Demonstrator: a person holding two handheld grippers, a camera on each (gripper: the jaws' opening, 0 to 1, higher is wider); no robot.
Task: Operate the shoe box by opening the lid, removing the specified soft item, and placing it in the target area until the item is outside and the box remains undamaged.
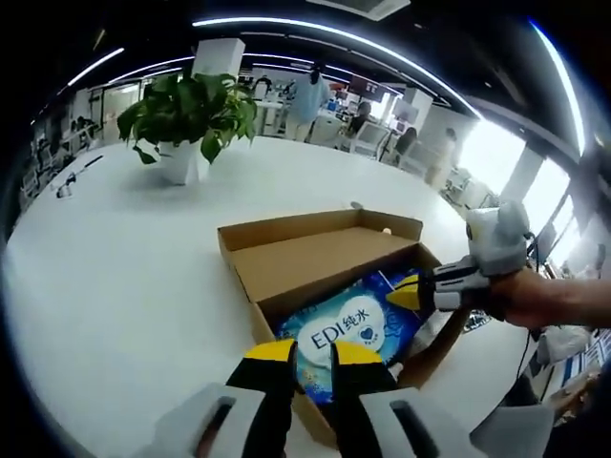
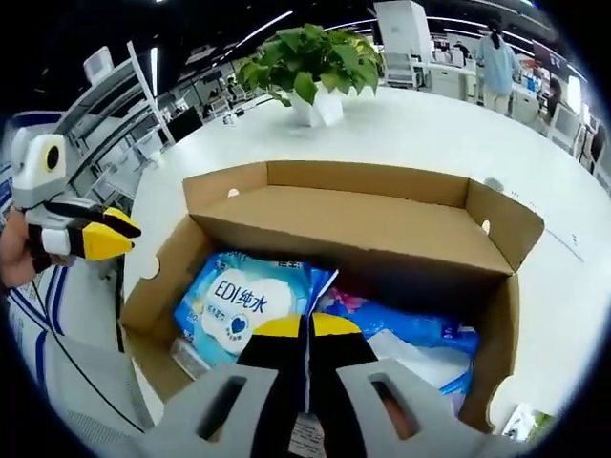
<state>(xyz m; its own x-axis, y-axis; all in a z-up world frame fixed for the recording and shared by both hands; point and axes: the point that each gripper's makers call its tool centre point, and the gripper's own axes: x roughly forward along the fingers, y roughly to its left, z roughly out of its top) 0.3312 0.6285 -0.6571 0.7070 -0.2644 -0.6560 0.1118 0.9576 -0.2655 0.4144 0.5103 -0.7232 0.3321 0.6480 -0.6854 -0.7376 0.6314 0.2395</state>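
Left gripper view: box (image 1: 286, 262) sits on the white table (image 1: 115, 286), lid already folded back flat behind it. Blue wipes pack (image 1: 348, 334) lies inside, toward the near wall. Left gripper (image 1: 310, 355) hangs over the near rim, jaws parted a little, holding nothing. Right gripper (image 1: 409, 292) comes in over the far side wall, tips look pressed together on the pack's edge. Plant (image 1: 186, 119) well apart at the table's far side.

Right gripper view: right gripper (image 2: 306, 329) has its jaws pinched on a thin edge of the wipes pack (image 2: 243, 305), inside the box (image 2: 334, 215). Left gripper (image 2: 100, 239) sits just outside the box's side wall, its state hard to read here.

Step in hand, as I read it: pull the pack out. Lift straight up and clear the rim before moving sideways, so the cardboard walls aren't dragged. The thin film grip could slip; a deeper bite is safer.
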